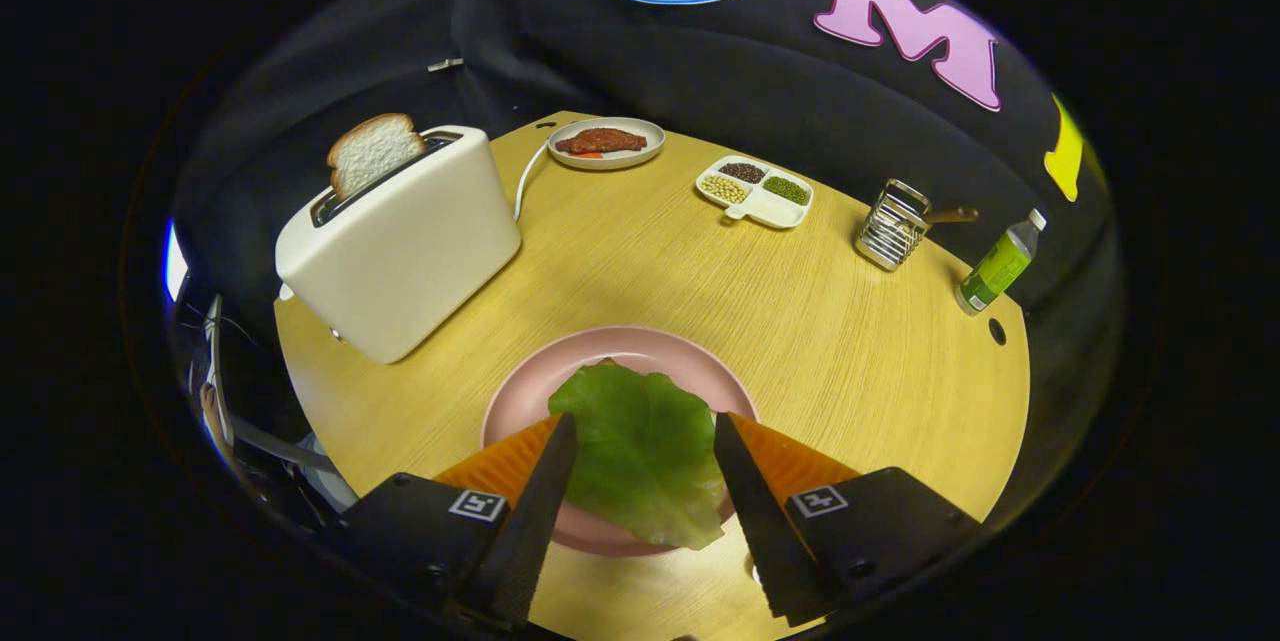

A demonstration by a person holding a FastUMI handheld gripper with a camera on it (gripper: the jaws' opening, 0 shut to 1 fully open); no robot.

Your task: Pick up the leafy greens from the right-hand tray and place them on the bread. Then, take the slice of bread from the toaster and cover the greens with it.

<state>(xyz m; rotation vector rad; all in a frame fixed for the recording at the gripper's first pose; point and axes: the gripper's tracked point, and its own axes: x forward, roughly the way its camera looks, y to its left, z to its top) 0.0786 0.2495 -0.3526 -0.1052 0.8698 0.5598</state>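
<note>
While the tongs (pixel 645 446) hang just above the near edge of the pink plate (pixel 520 396), pointing forward and down over the counter (pixel 780 321), their two fingers (pixel 545 491) stand spread wide with nothing pressed between them. Between the fingers lies the leafy green (pixel 640 451), flat on the plate; a small tan corner, seemingly bread, shows at its far edge. Beyond and to the left stands the white toaster (pixel 400 241) with a slice of bread (pixel 372 151) upright in its slot. Farther back sit a plate of meat (pixel 606 142) and a divided tray of beans (pixel 755 191). To the right are a wire rack (pixel 892 224) and a bottle (pixel 998 263).
</note>
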